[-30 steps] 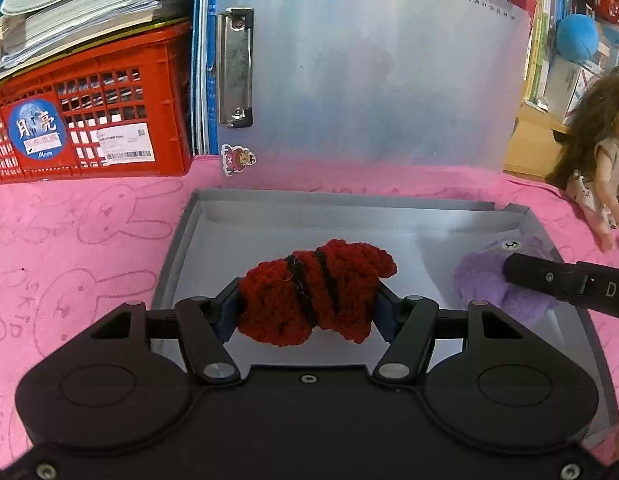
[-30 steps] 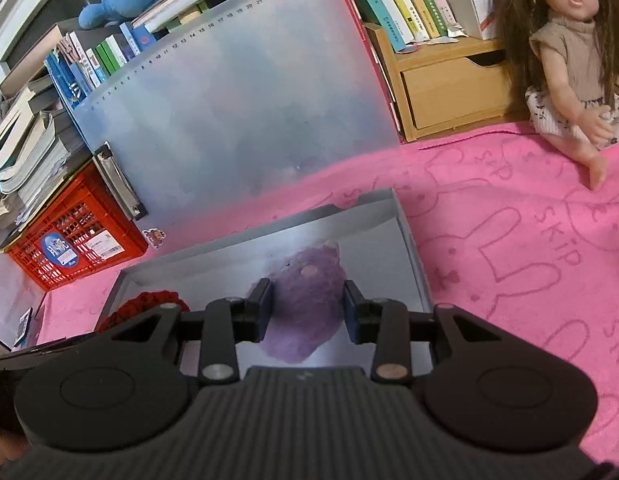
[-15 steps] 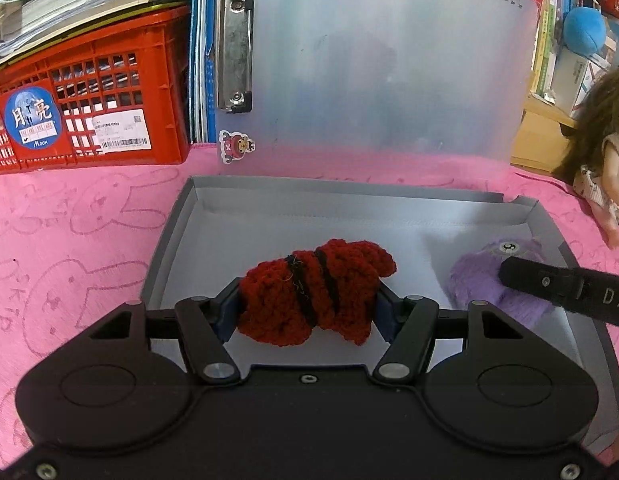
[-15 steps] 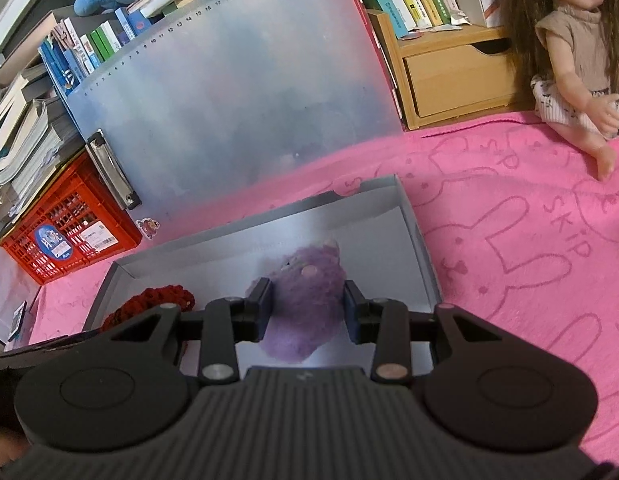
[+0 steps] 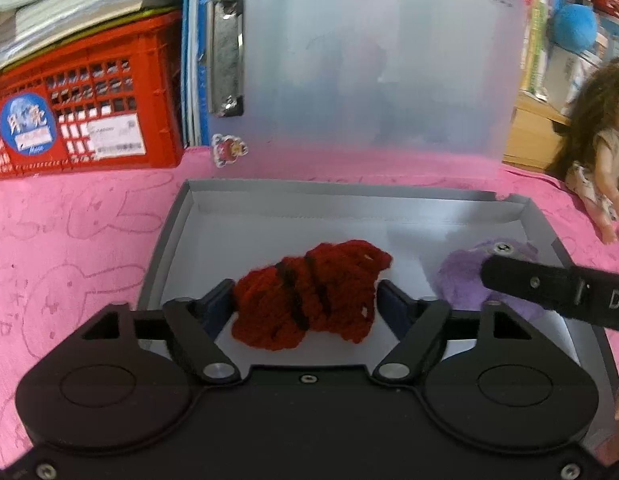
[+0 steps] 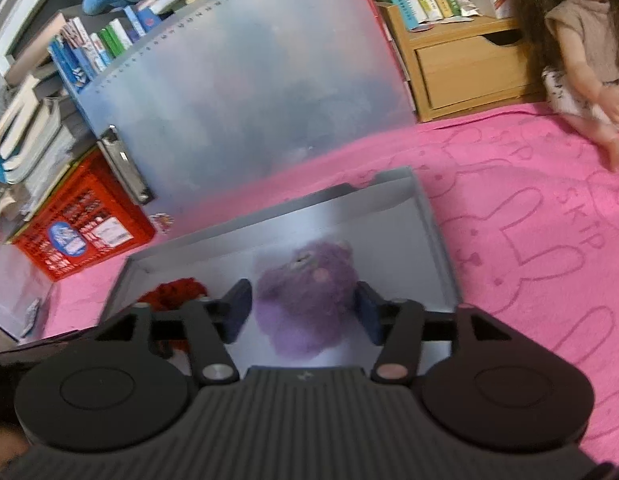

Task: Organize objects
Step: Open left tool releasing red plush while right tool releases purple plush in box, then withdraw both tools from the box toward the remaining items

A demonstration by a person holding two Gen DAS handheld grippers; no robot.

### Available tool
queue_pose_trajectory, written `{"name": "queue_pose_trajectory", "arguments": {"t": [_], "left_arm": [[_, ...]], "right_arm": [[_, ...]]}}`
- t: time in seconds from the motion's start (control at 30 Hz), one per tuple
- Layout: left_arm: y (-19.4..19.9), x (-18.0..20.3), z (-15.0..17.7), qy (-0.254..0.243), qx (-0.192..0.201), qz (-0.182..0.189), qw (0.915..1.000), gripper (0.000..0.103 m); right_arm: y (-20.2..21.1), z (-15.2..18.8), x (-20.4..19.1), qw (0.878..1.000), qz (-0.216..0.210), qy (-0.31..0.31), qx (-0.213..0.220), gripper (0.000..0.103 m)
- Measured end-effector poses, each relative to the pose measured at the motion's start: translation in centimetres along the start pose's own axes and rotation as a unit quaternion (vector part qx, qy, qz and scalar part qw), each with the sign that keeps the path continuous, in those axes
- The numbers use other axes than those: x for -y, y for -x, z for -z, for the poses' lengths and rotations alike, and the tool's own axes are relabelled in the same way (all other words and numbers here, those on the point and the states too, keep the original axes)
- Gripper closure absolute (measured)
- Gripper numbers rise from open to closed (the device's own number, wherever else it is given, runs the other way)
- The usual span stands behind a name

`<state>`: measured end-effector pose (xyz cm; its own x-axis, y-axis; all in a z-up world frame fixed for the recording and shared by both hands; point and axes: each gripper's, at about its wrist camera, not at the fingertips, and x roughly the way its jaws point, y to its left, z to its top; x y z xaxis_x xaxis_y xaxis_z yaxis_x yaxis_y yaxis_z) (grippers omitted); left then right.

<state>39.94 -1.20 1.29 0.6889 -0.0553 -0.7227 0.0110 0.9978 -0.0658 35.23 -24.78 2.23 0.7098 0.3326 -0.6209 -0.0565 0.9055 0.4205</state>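
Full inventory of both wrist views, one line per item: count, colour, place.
crochet toy: 1, dark red with black bands, left part of tray, between the left gripper's pads
plush toy: 1, purple, right part of tray, between the right gripper's pads
tray: 1, grey, shallow, on the cloth
cloth: 1, pink with rabbit outlines, covers the surface
clipboard: 1, translucent with metal clip, upright behind tray
crate: 1, red, back left, papers stacked on top
doll: 1, long brown hair, beige top, seated at right
drawer unit: 1, wooden, behind cloth, books on top
left gripper: 1, black, jaws opening
right gripper: 1, black, jaws opening
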Motion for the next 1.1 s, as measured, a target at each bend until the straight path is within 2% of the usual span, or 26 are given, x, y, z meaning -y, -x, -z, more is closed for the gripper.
{"name": "queue_pose_trajectory", "arguments": {"t": [0.1,0.53,0.77,0.97,1.1], "left_arm": [[0.9,0.3,-0.1,-0.018,0.011,-0.004,0.9998,0.016],[7.3,-1.1,-0.3,-0.012,0.040,0.023,0.9989,0.013],[12.1,-1.5,1.3,-0.015,0.062,0.034,0.9973,0.012],[16.2,-2.6,3.4,-0.011,0.087,0.053,0.9947,0.011],[18.7,-2.7,5.2,-0.018,0.104,0.060,0.9926,0.010]], "right_arm": [[0.7,-0.1,-0.5,1.000,0.006,0.010,0.007,0.017],[6.7,-0.3,-1.1,0.999,0.009,0.035,0.036,0.016],[11.1,0.9,-3.0,0.994,0.018,0.092,0.063,0.015],[14.9,2.9,-4.5,0.988,0.006,0.123,0.090,0.013],[17.0,4.5,-5.5,0.982,0.015,0.154,0.108,0.011]]}}
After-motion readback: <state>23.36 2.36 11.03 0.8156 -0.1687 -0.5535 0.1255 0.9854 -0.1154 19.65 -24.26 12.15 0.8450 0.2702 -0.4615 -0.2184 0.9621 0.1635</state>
